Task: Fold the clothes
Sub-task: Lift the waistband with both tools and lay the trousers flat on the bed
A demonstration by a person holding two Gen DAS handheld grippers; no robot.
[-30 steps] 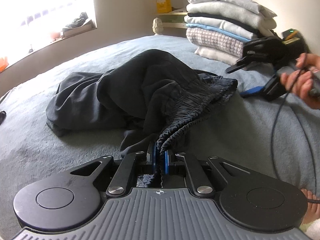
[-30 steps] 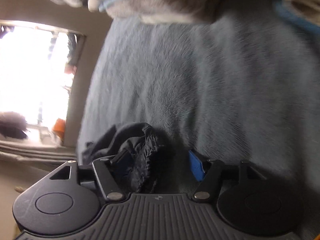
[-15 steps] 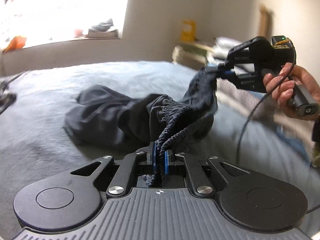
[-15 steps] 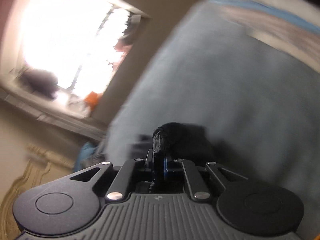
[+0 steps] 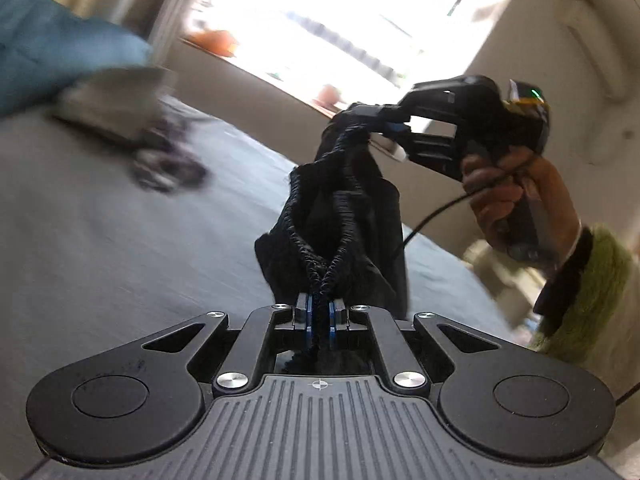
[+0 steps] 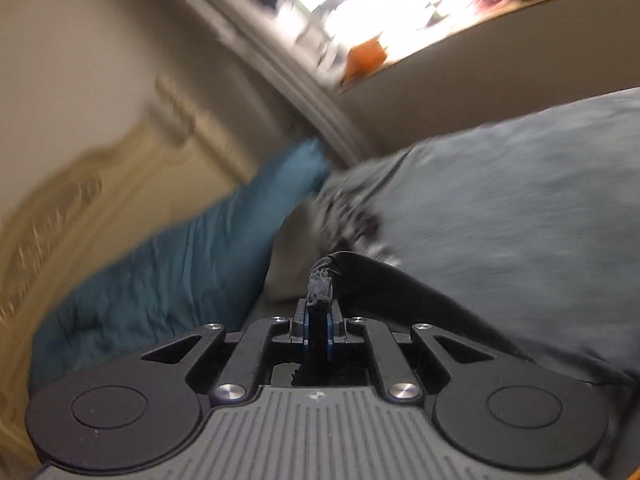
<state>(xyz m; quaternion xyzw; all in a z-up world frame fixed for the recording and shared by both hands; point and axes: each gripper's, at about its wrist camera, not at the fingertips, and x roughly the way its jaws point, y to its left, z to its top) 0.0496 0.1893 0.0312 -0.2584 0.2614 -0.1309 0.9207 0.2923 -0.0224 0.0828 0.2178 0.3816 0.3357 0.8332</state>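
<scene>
Dark navy trousers with an elastic waistband hang in the air above the grey-blue bed. My left gripper is shut on the waistband. My right gripper shows up and to the right in the left wrist view, shut on another part of the waistband. In the right wrist view the right gripper pinches a bunched bit of the waistband, and dark cloth trails off to the right. The legs hang below, mostly hidden.
A teal pillow lies at the bed's head by a cream headboard. A blurred pile of things lies on the bed at the left. A bright window is behind. The views are motion-blurred.
The right gripper shut on the waistband. Both grippers then lifted the trousers off the bed and swung round towards the head of the bed.
</scene>
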